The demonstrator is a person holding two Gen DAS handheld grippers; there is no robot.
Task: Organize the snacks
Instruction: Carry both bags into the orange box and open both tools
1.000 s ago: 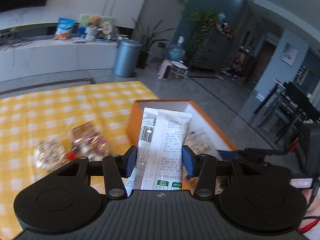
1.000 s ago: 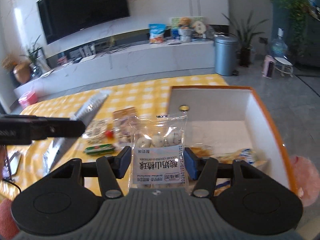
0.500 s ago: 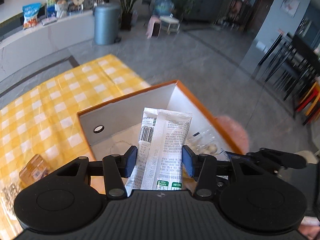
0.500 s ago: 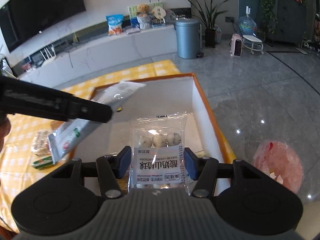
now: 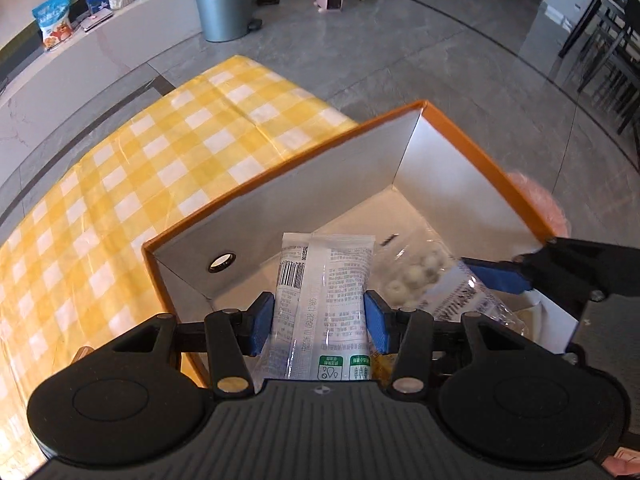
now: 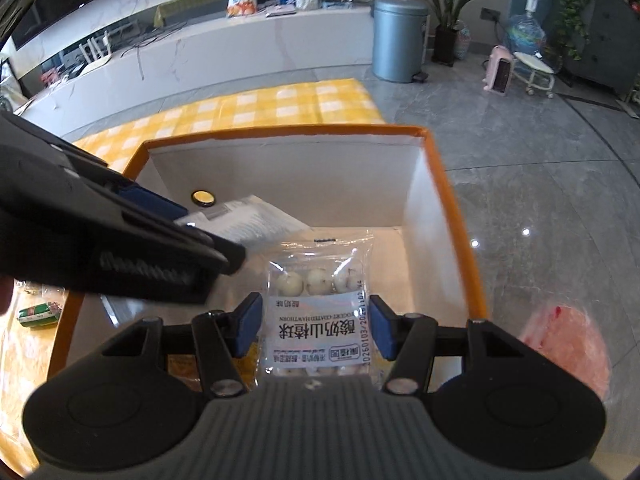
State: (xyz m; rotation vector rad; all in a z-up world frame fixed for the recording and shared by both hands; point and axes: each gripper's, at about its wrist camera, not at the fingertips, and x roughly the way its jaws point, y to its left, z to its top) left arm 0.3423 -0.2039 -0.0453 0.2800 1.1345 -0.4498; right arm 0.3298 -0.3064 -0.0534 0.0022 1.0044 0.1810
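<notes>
My left gripper (image 5: 319,322) is shut on a long white snack packet (image 5: 324,304) with a barcode, held over the inside of an orange-rimmed box (image 5: 280,168) with white walls. My right gripper (image 6: 314,326) is shut on a clear bag of white yogurt hawthorn balls (image 6: 318,312), also tipped down over that box (image 6: 456,216). In the left wrist view the clear bag (image 5: 424,280) and the right gripper's blue pads (image 5: 496,276) show at the right. In the right wrist view the left gripper's dark body (image 6: 100,232) and the white packet (image 6: 256,224) cross from the left.
The box sits at the corner of a table under a yellow checked cloth (image 5: 140,168). Other snack packs lie in the box bottom (image 6: 180,368). A small green packet (image 6: 38,314) lies on the cloth left of the box. Grey tiled floor and a pink bag (image 6: 568,344) lie beyond.
Both grippers moved from above the cloth to over the box and tilted further down, each keeping its packet. The loose snacks on the cloth slid out of the left view.
</notes>
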